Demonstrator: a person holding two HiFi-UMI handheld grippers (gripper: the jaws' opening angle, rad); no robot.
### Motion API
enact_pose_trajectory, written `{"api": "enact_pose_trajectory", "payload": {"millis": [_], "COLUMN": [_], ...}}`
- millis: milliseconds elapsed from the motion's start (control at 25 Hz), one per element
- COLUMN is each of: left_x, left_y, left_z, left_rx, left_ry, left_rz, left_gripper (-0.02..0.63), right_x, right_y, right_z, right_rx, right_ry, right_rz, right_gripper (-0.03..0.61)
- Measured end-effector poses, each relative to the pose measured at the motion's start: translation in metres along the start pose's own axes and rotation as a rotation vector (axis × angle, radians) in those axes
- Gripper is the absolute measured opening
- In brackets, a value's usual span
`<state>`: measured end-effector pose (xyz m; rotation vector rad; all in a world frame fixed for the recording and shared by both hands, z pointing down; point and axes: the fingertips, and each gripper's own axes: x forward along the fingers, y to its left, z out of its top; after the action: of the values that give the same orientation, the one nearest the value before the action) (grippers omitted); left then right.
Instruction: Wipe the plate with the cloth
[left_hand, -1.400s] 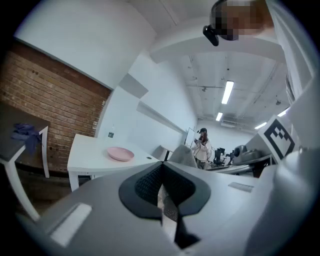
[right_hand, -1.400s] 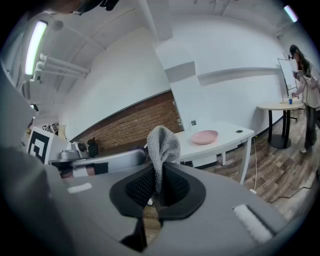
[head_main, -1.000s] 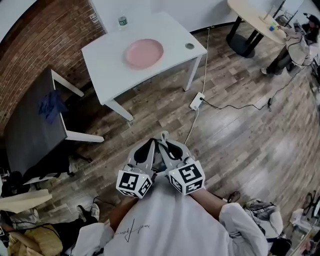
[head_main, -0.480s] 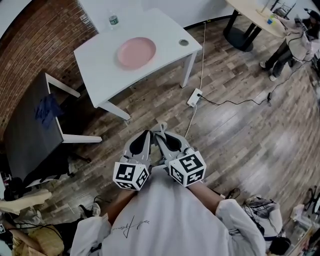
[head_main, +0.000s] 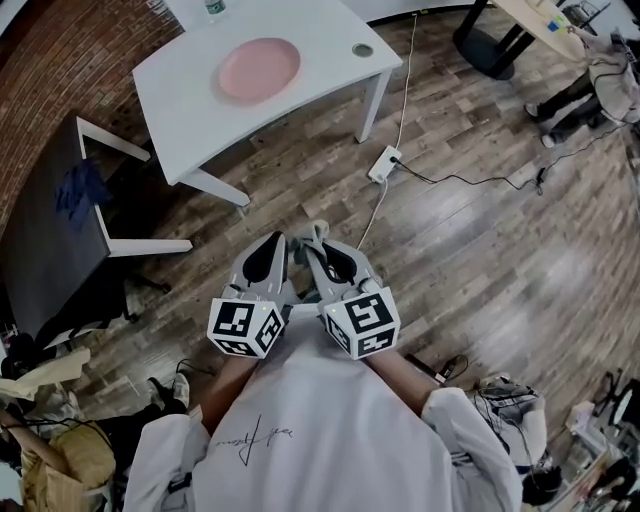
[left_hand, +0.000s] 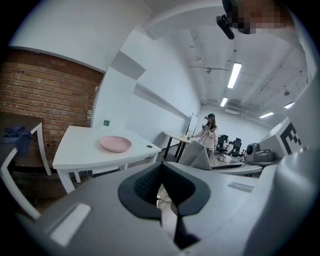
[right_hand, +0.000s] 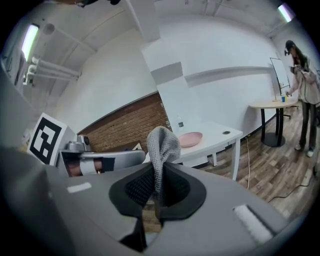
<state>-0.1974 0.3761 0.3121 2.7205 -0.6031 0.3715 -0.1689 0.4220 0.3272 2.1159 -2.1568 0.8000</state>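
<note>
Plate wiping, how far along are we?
Done: the right gripper is shut on the grey cloth. In hand: it is held over the floor, away from the white table. Left: reaching the pink plate and wiping it; nothing touches it yet.

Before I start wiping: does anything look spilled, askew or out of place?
Nothing stands out: the pink plate lies flat on the white table, no spill visible, and the cloth is clamped in the right gripper.

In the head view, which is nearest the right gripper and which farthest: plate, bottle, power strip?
1. Power strip, on the floor ahead of the right gripper.
2. Plate, on the white table.
3. Bottle, at the table's far edge.
</note>
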Motion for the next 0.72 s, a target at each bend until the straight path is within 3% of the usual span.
{"api": "enact_pose_trajectory", "payload": {"millis": [280,720], "left_x": [0.016,0.036], "left_y": [-0.009,-0.011], "left_z": [-0.004,0.022], "left_rx": [0.011,0.069], "left_ry": [0.025,0.008], "left_rz": [0.014,0.013], "left_gripper": [0.014,0.014], "right_x": [-0.010,0.002], "right_y": [-0.021,-0.041], "right_z": [-0.003,0.023], "right_rx": [0.046,0.051], "right_ry": [-0.004,-0.035], "right_rz": [-0.020,0.003], "right_gripper": [0.029,0.029]}}
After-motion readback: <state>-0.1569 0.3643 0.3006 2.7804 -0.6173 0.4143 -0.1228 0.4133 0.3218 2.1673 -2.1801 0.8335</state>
